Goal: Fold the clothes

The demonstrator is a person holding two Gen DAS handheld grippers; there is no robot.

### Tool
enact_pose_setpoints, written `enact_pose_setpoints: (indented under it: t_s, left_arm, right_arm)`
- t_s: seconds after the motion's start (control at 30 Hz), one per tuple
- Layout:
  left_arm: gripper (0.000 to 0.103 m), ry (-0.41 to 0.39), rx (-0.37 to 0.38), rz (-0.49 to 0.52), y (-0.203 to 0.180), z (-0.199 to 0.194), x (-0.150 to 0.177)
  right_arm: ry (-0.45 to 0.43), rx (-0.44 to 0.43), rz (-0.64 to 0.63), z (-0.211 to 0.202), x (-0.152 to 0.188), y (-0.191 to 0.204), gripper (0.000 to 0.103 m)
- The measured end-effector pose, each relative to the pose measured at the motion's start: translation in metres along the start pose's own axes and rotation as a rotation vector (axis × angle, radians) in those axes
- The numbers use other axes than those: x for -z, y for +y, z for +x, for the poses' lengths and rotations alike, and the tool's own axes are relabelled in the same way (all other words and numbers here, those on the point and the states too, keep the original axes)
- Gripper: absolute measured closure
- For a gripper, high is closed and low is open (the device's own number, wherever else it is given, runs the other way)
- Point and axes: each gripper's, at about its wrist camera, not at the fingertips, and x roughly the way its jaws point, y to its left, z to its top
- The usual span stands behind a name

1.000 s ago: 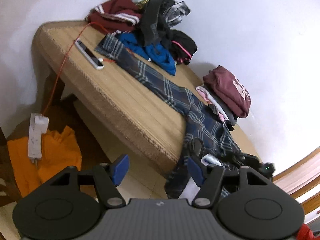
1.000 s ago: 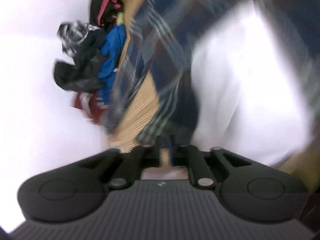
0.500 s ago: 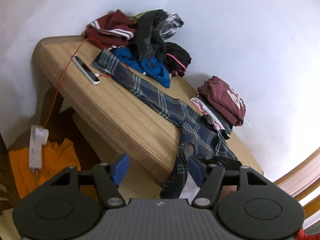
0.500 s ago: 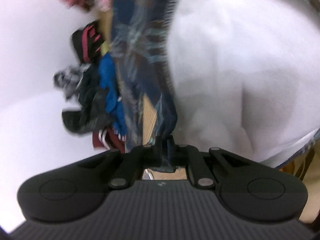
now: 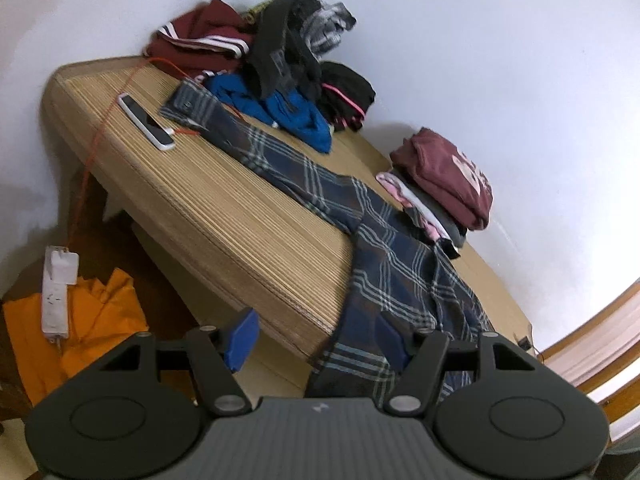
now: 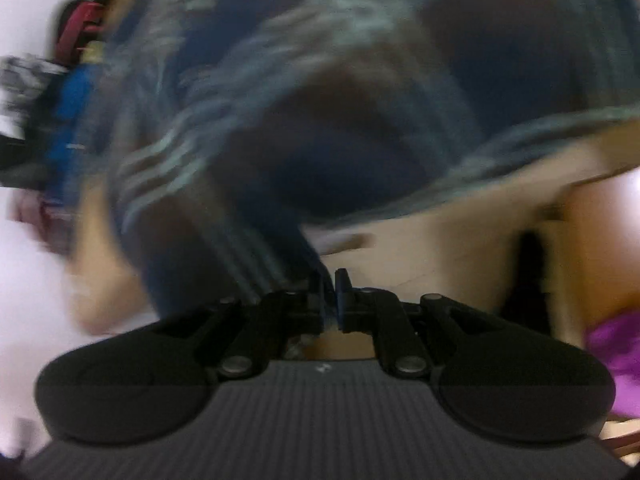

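Your left gripper [image 5: 316, 338] has its blue pads spread wide with nothing pinched, hovering off the near edge of the mat-covered table [image 5: 224, 216]. The plaid shirt [image 5: 384, 264] sprawls across that table, one sleeve stretched toward 11 o'clock, its hem drooping over the edge at about 5 o'clock, right by your right-side pad. Unfolded clothes pile [image 5: 276, 64] sits at 12 o'clock, folded stack [image 5: 444, 188] around 2 o'clock, phone [image 5: 146, 122] at 10 o'clock. Your right gripper [image 6: 329, 300] is nearly pressed together, jaws opening a hair, with the plaid cloth seemingly between them – the view's really blurry though.
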Motion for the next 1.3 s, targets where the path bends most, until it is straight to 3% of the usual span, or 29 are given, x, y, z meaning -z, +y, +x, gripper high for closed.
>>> enact_pose_setpoints:
  t_s: [0.13,0.2,0.27,0.4,0.47,0.53,0.6,0.67,0.8,0.93,1.0,1.03,1.1,1.17,1.3]
  left_arm:
    - [0.036,0.067,0.001,-0.014,-0.006,0.022,0.005]
    - [0.035,0.110,-0.005,-0.019,-0.011,0.038,0.008]
    - [0.035,0.159,-0.002,-0.015,-0.018,0.060,0.012]
    - [0.034,0.247,-0.001,0.136,-0.048,0.125,0.026]
    - [0.034,0.270,-0.029,0.258,-0.061,0.162,0.038]
    - [0.035,0.293,-0.079,0.375,-0.065,0.195,0.060]
    - [0.035,0.326,-0.136,0.447,-0.058,0.217,0.083]
    - [0.037,0.361,-0.203,0.479,-0.043,0.232,0.102]
    - [0.037,0.372,-0.263,0.440,-0.030,0.243,0.115]
    - [0.042,0.412,-0.162,0.462,-0.039,0.256,0.122]
    - [0.049,0.434,-0.097,0.516,-0.045,0.260,0.128]
    - [0.052,0.437,-0.074,0.538,-0.045,0.262,0.130]
    - [0.094,0.411,-0.052,0.542,-0.043,0.264,0.131]
    - [0.095,0.397,-0.054,0.538,-0.038,0.264,0.131]
    - [0.096,0.401,0.003,0.574,-0.027,0.253,0.131]
  right_arm:
    - [-0.013,0.029,0.072,-0.004,-0.003,-0.031,0.073]
    - [0.081,-0.038,0.089,0.003,-0.005,-0.041,0.030]
    - [0.104,-0.127,0.165,0.002,-0.003,-0.056,0.023]
    - [0.074,-0.159,0.166,-0.017,-0.006,-0.083,0.023]
    - [-0.018,-0.073,0.043,-0.036,-0.017,-0.097,0.023]
    - [-0.121,0.125,-0.280,-0.047,-0.032,-0.092,0.022]
    - [-0.158,0.276,-0.630,-0.046,-0.034,-0.086,0.022]
    - [-0.134,0.319,-0.852,-0.041,-0.041,-0.088,0.023]
    - [-0.109,0.289,-0.822,-0.040,-0.075,-0.101,0.024]
    - [-0.109,0.277,-0.801,-0.038,-0.093,-0.104,0.026]
    - [-0.123,0.238,-0.863,-0.041,-0.089,-0.096,0.031]
    - [-0.129,0.225,-0.901,-0.042,-0.086,-0.092,0.037]
    - [-0.109,0.237,-0.933,-0.040,-0.081,-0.087,0.066]
    - [-0.117,0.257,-0.922,-0.040,-0.079,-0.081,0.080]
    - [-0.104,0.268,-0.920,-0.042,-0.074,-0.073,0.085]
